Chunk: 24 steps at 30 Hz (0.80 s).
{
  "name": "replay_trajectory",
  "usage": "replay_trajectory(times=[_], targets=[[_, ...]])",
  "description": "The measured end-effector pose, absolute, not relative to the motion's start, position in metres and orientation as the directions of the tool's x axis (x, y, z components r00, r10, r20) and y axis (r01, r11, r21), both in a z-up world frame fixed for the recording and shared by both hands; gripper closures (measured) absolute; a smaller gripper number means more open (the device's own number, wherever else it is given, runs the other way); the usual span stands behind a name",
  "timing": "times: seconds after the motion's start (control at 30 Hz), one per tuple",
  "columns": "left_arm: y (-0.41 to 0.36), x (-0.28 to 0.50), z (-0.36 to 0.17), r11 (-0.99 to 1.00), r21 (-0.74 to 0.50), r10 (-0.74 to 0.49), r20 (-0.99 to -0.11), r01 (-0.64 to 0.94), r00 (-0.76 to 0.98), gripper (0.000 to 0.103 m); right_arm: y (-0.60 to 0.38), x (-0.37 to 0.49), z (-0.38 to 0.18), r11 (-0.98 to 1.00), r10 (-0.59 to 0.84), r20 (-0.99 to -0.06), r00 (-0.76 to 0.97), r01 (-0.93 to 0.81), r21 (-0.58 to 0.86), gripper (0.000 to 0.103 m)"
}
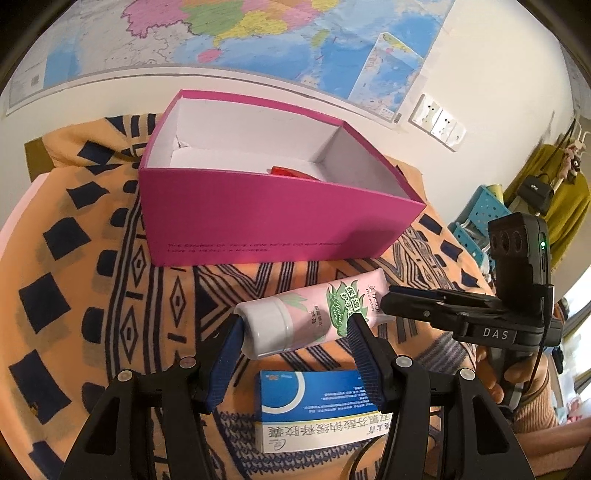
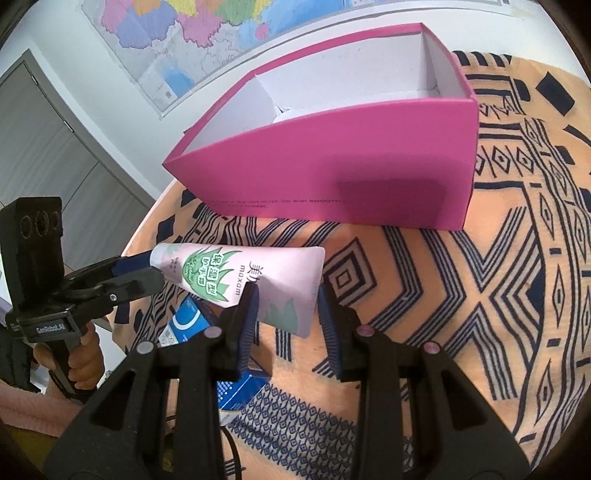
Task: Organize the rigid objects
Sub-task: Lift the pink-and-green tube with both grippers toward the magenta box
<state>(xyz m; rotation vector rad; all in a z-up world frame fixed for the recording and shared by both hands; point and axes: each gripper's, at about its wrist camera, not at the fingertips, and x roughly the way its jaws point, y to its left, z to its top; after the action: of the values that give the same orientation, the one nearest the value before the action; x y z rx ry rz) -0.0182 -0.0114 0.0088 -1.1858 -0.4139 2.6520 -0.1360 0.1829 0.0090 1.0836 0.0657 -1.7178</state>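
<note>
Orange cloth (image 1: 92, 295) with navy tribal-ish diamonds and stripes draped over the whole surface, a bit rumpled toward the back edge. Sitting on it, an open magenta box (image 1: 258, 221) with white inside walls, and something red (image 1: 291, 172) just peeking over the front wall, too hidden to tell what. Behind, a white wall with a big colourful map (image 1: 258, 33), plus a row of white wall sockets (image 1: 437, 122) off to the side. Further around the room, blue perforated crates (image 1: 480, 218), a mustard-coloured garment (image 1: 565, 206) hanging with a small black bag in front of it, and grey cabinet doors (image 2: 48, 147) in the other view. Up off the cloth, in front of the box, a pink tube (image 1: 314, 314) of hand cream with green leaf print, held at both ends: left gripper (image 1: 295, 339) clamped on the white cap end, right gripper (image 2: 288, 306) pinching the flat crimped end. Under the tube, lying flat on the cloth, a blue and white medicine box (image 1: 317, 410). A hand (image 2: 83, 365) wrapped around the left tool's handle, pinkish sleeve below it.
</note>
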Motion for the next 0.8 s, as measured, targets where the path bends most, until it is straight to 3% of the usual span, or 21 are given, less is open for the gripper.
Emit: replay_trajectory(times=[0.8], targets=[[0.010, -0.029, 0.038, -0.939, -0.305, 0.326, -0.641, -0.159, -0.695, 0.045, 0.209, -0.143, 0.043, -0.469, -0.761, -0.635, -0.133, 0.789, 0.396, 0.067]])
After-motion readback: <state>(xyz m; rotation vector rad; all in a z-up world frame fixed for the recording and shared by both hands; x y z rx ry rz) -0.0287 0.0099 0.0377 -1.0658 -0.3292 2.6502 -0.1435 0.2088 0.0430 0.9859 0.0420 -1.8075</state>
